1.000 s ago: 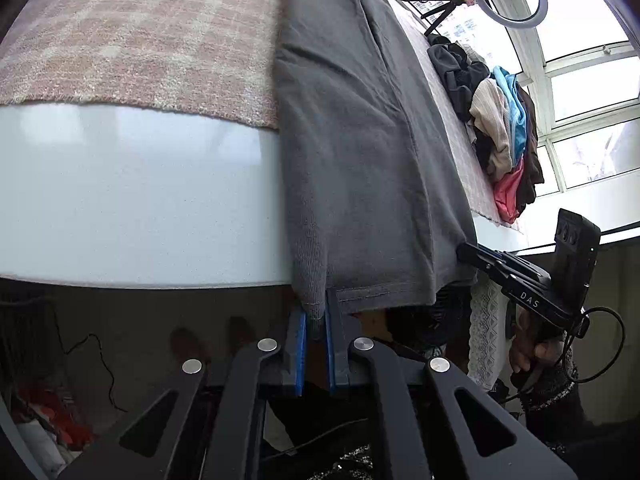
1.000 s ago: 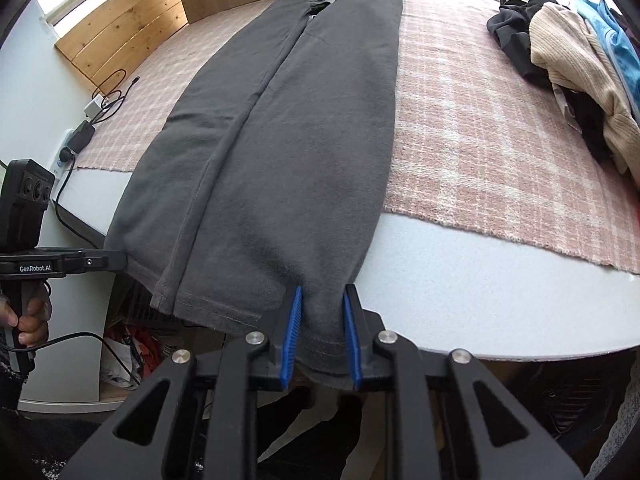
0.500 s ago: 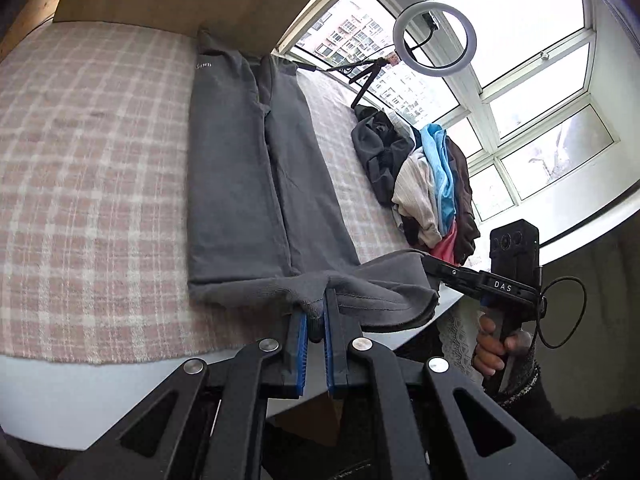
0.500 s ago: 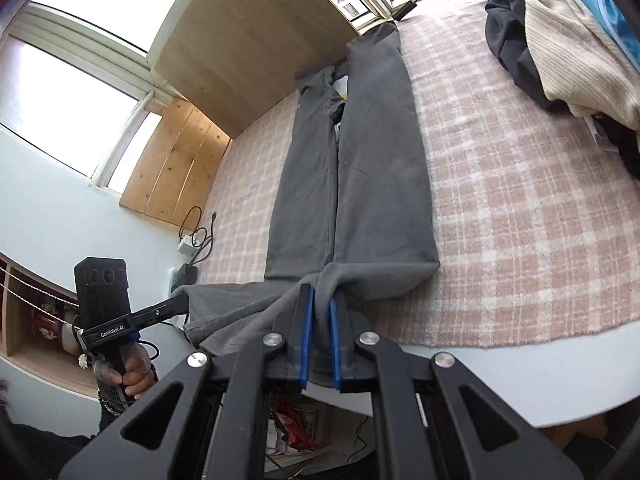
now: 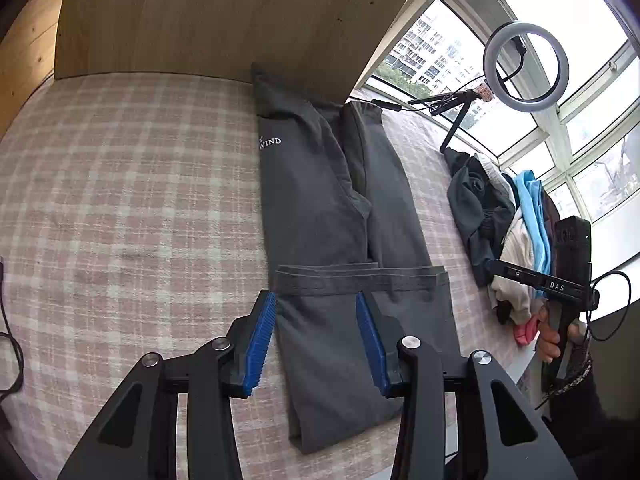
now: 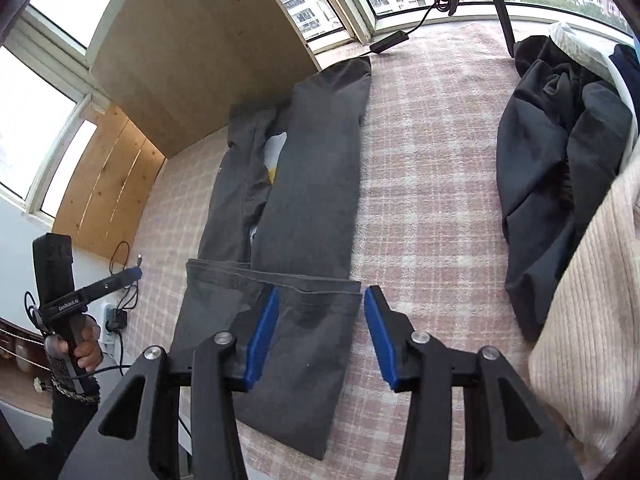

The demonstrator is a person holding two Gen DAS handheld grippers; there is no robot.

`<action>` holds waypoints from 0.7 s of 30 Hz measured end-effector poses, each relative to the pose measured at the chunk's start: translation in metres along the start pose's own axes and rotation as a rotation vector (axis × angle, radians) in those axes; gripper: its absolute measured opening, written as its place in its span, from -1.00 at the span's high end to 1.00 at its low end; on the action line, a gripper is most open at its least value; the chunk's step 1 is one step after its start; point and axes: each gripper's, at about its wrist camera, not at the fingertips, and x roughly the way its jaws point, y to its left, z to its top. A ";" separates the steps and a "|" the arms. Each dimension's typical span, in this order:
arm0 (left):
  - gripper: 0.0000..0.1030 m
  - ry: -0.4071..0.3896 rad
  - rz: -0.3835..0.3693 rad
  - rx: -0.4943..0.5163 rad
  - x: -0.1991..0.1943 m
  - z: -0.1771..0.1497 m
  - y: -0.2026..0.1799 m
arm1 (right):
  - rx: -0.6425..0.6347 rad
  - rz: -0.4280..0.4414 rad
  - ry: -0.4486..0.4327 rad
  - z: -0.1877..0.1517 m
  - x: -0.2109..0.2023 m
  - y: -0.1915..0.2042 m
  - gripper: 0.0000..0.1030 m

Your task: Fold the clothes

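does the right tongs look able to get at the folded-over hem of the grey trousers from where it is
Probably yes. The right tongs stand open directly over the hem of the grey trousers, with nothing lying between them. The pile of clothes sits off to the side, apart from the trousers.

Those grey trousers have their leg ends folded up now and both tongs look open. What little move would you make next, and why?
Probably draw both tongs back toward the fold near the table's front edge and take hold there. The left tongs and right tongs hang open, gripping nothing, and the hems lie flat across the trousers, which reach only partway to the waist. A second fold seems needed.
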 end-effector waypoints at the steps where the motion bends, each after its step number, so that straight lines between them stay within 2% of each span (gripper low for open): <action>1: 0.20 0.000 0.031 0.019 0.003 -0.003 0.001 | -0.038 -0.020 0.017 -0.004 0.008 0.002 0.15; 2: 0.20 0.007 0.052 0.030 0.007 -0.005 0.003 | -0.067 -0.046 0.037 -0.007 0.018 0.003 0.15; 4: 0.20 0.058 0.044 0.009 0.026 -0.007 0.008 | -0.084 -0.099 0.081 -0.009 0.042 -0.001 0.15; 6: 0.20 0.076 0.069 0.017 0.043 -0.005 0.008 | -0.058 -0.102 0.111 -0.010 0.061 -0.009 0.15; 9: 0.20 0.072 0.112 0.087 0.063 0.002 -0.002 | -0.035 -0.090 0.087 -0.008 0.071 -0.014 0.15; 12: 0.25 0.065 0.084 0.150 0.074 0.006 -0.014 | -0.040 -0.081 0.066 -0.008 0.074 -0.010 0.15; 13: 0.35 0.060 0.076 0.169 0.075 0.007 -0.017 | -0.050 -0.076 0.060 -0.009 0.074 -0.006 0.16; 14: 0.44 0.056 0.073 0.183 0.076 0.007 -0.019 | -0.072 -0.072 0.056 -0.011 0.075 -0.001 0.21; 15: 0.65 0.054 0.070 0.187 0.077 0.008 -0.019 | -0.093 -0.074 0.052 -0.012 0.076 0.003 0.26; 16: 0.82 0.051 0.062 0.190 0.077 0.008 -0.019 | -0.113 -0.084 0.049 -0.012 0.076 0.008 0.44; 17: 0.85 0.044 0.041 0.184 0.076 0.008 -0.017 | -0.133 -0.095 0.046 -0.011 0.077 0.013 0.64; 19: 0.89 0.027 0.013 0.182 0.073 0.008 -0.015 | -0.173 -0.116 0.040 -0.011 0.078 0.022 0.81; 21: 0.90 0.005 -0.005 0.190 0.067 0.007 -0.014 | -0.197 -0.124 0.026 -0.010 0.077 0.027 0.85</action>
